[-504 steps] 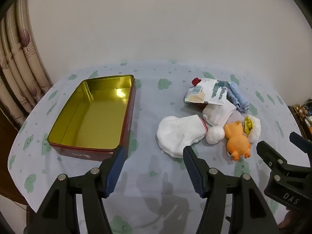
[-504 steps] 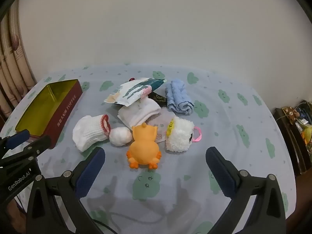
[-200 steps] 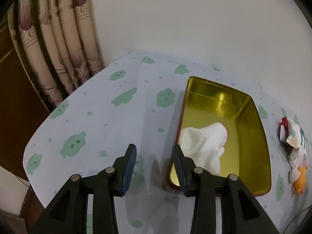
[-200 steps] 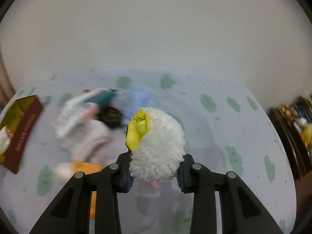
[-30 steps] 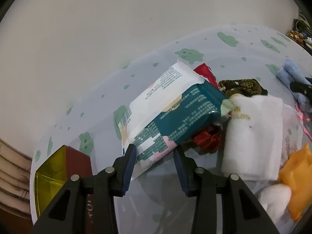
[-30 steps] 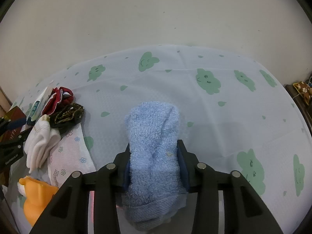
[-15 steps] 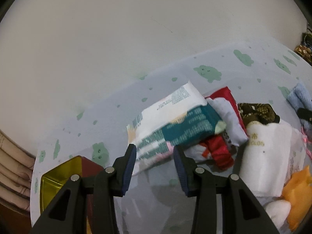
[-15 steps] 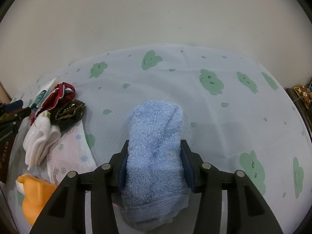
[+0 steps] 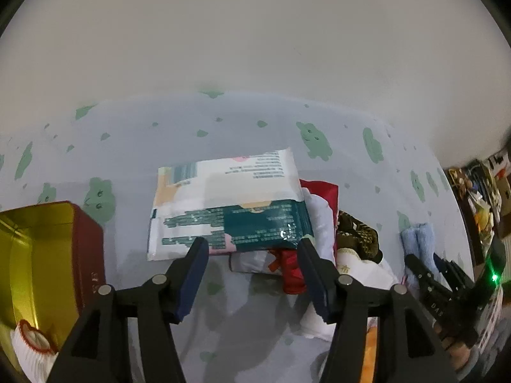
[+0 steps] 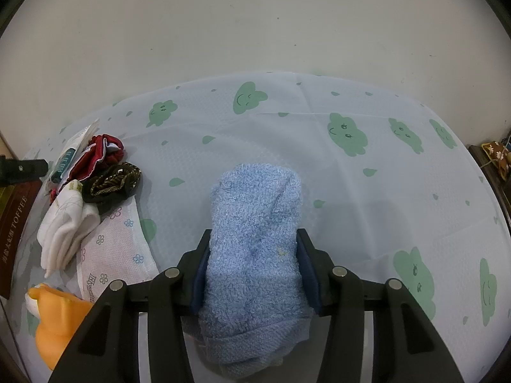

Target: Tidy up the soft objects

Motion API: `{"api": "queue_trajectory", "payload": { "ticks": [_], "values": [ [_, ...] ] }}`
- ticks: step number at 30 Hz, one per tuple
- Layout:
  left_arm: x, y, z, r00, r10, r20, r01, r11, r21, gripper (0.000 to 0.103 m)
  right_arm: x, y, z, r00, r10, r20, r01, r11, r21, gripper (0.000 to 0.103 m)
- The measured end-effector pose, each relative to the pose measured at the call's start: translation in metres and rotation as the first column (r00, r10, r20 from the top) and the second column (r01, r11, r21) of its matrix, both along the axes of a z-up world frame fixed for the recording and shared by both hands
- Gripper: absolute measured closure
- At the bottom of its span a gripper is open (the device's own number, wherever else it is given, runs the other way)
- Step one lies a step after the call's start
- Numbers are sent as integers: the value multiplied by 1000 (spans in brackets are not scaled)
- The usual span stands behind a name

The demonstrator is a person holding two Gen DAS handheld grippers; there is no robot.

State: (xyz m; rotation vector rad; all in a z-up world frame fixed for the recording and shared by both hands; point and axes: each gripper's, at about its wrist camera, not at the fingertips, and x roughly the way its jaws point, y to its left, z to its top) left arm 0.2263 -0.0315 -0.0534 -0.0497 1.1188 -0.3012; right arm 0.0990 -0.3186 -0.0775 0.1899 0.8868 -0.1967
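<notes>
The table, under a pale cloth printed with green clouds, stretches ahead of both claws to a plain wall.

The tin, red outside and gold inside, lies to the left of the left claw and a little nearer; a white sock with a red cuff sits in its near corner.

The towel, a blue roll, is squeezed between the pads of the right claw, whose jaws stand only as wide as the roll. It runs forward past the fingertips and back under the claw body. In the left view it shows far right of the left claw, with the right claw's dark fingers on it.

The wipes pack, white and teal, lies flat just ahead of the left claw, its near edge about level with the fingertips. That claw is part open, jaws roughly as wide as the pack's teal end, holding nothing.

Left of the right claw is a heap: white cloth, flowered cloth, red cloth, dark patterned cloth, and nearest, an orange toy.
</notes>
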Motion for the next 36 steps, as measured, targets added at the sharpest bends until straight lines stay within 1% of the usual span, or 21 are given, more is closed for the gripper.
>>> {"api": "queue_trajectory", "payload": {
  "ticks": [2,4,5,7,9,10,11,13,14,15,19,21,26,27,29,31,32,34,36],
  "values": [
    [3,5,0,998,51,-32,-51,999,7,44,0,0,0,1000,0,0,0,1000,0,55],
    [7,16,-1,985,149,-82,-152,988,-27,44,0,0,0,1000,4,-2,-4,1000,-1,53],
    [10,21,-2,972,200,-125,-208,977,-55,43,0,1,0,1000,6,-3,-6,1000,-4,53],
    [11,30,-5,943,280,-182,-303,946,-112,42,0,1,0,1000,7,-5,-7,1000,-7,53],
    [10,35,-9,903,355,-241,-397,904,-158,42,0,1,0,1000,7,-4,-7,1000,-4,53],
    [10,35,-10,894,367,-257,-417,892,-176,42,0,1,0,1000,7,-4,-7,1000,-3,53],
    [9,35,-13,878,390,-279,-447,875,-187,42,1,1,0,1000,8,-4,-8,1000,-3,53],
    [6,37,-17,865,414,-283,-481,845,-233,42,1,1,0,1000,8,-4,-8,1000,-2,53],
    [4,38,-19,857,433,-279,-499,831,-245,42,0,1,0,1000,7,-3,-7,1000,-1,52],
    [3,39,-21,853,441,-278,-508,823,-254,42,0,1,0,1000,8,-2,-8,1000,1,52],
    [-8,46,-31,826,489,-281,-561,762,-322,42,0,0,0,1000,9,-1,-9,1000,4,51],
    [-11,47,-35,823,493,-281,-568,735,-371,42,0,1,0,1000,11,-2,-11,1000,3,51],
    [-13,52,-37,817,518,-254,-574,684,-450,42,0,0,0,1000,12,-1,-12,1000,7,51],
    [-13,53,-38,815,520,-254,-574,673,-467,40,0,0,0,1000,12,-1,-12,1000,6,51],
    [-12,53,-42,805,530,-267,-588,654,-475,40,0,0,-1,1000,13,-1,-13,1000,6,51],
    [-13,54,-49,786,538,-304,-614,624,-484,40,0,1,-1,1000,13,-1,-13,1000,7,51],
    [-14,54,-52,772,546,-324,-632,609,-480,40,0,1,-2,1000,13,-1,-13,1000,7,50],
    [-14,57,-54,753,565,-337,-656,602,-455,39,0,2,-2,1000,13,0,-13,1000,7,50],
    [-12,58,-54,726,585,-362,-686,578,-443,37,0,2,-3,1000,12,0,-12,1000,7,49]
  ]
}}
